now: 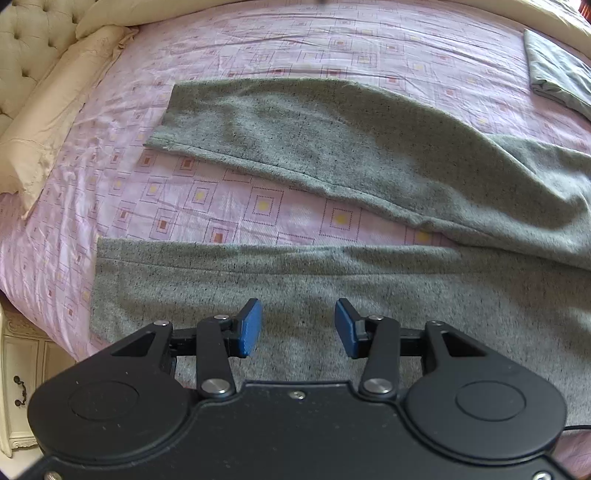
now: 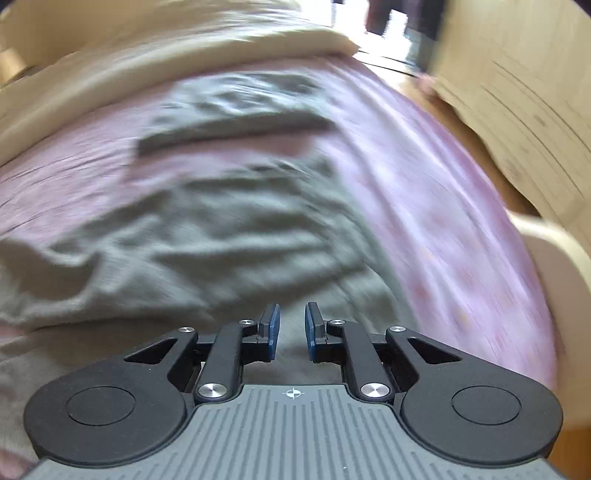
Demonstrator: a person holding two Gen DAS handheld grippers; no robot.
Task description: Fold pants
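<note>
Grey speckled pants (image 1: 369,155) lie spread on the pink patterned bed sheet (image 1: 221,199), their two legs parted and pointing left. My left gripper (image 1: 298,310) hovers open over the near leg (image 1: 258,280), with nothing between its blue pads (image 1: 251,328). In the blurred right wrist view, the rumpled upper part of the pants (image 2: 221,221) lies ahead. My right gripper (image 2: 292,312) hangs just above that cloth. Its jaws stand a narrow gap apart, and no fabric is pinched between them.
A folded grey garment (image 1: 557,74) lies at the far right of the bed, also seen blurred (image 2: 236,122). A cream pillow (image 1: 48,122) and tufted headboard (image 1: 33,33) are at left, above a white nightstand (image 1: 18,387). A cream duvet (image 2: 147,55) and wooden furniture (image 2: 517,110) border the bed.
</note>
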